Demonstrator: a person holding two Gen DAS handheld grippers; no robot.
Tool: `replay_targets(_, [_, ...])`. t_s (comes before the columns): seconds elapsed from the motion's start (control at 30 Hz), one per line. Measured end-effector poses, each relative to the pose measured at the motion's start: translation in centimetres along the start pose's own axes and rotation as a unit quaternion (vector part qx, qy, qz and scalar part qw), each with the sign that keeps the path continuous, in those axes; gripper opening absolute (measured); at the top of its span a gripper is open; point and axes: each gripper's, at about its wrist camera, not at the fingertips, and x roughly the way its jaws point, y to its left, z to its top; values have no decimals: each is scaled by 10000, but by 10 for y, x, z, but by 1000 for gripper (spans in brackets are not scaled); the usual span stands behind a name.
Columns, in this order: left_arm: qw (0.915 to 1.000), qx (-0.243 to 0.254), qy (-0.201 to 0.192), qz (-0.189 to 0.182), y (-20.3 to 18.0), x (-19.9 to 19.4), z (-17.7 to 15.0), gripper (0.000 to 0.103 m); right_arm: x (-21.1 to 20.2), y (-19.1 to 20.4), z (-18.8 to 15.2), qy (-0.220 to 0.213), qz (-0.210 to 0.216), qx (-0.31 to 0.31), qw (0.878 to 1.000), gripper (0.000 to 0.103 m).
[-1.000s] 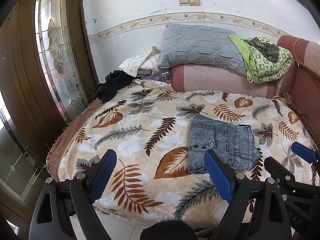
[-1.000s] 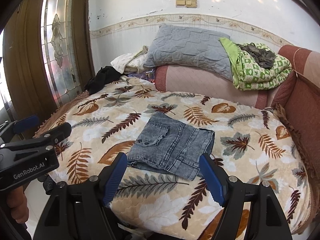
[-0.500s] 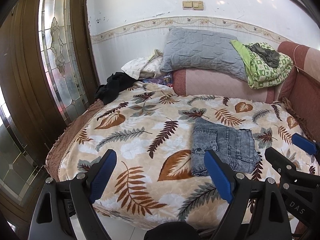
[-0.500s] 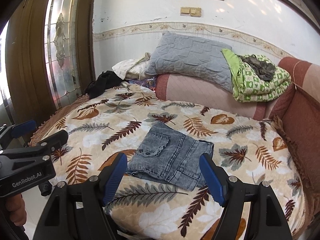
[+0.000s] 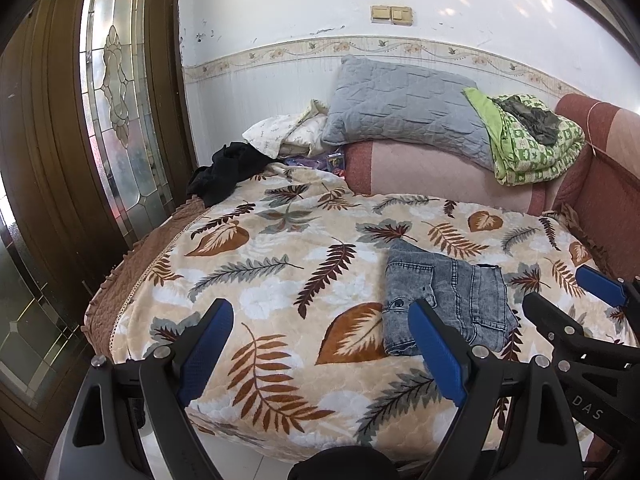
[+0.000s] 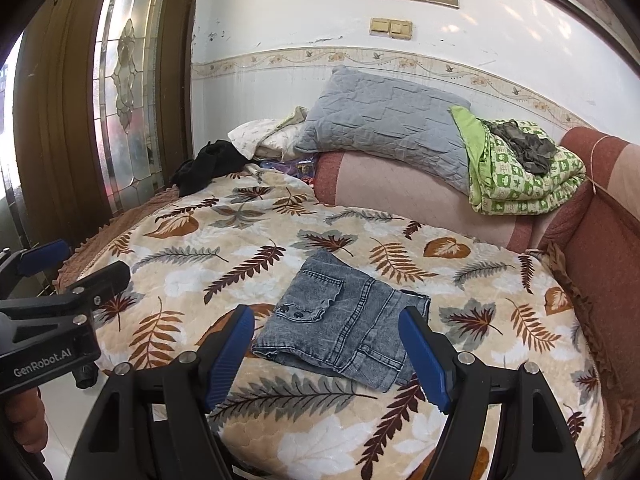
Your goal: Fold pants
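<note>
Grey washed denim, folded into a compact rectangle: your pants (image 6: 340, 324) lie flat on the leaf-print bedspread (image 6: 192, 276), toward the near edge of the bed. Your left claw (image 5: 320, 344) hangs over that near edge with its blue pads spread wide and nothing between them; the pants sit to its right, and the right-hand pad covers their near left corner in the left wrist view. Your right claw (image 6: 340, 356) also stands wide open and empty, and the pants lie just beyond and between its two pads, apart from both.

In the left wrist view the near hem of the pants is cut off behind the pad, so you cannot see how that corner lies. In the right wrist view the snap-buttoned pocket flap faces up at the left of the fold, while the layers beneath it stay hidden. A bit of the hand holding the left claw shows at the lower left edge of that view, mostly out of frame.

Running left to right around the bed: a wooden door with a leaded glass panel (image 5: 116, 120), a black garment (image 5: 224, 172) bunched at the far left corner of the bedspread, pale crumpled cloth (image 5: 284, 132), a grey quilted pillow (image 5: 404, 108) leaning on a pink bolster (image 5: 424, 172), and a folded green-patterned blanket (image 5: 532, 148) with a dark cloth on top. Nothing lies between either claw and the pants.
</note>
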Motion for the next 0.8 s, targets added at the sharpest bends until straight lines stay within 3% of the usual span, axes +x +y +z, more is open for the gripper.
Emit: replay_targets(0.8, [9994,128,80,-321,-10,13,5,89,23,-5,2,124,75,115,9998,78])
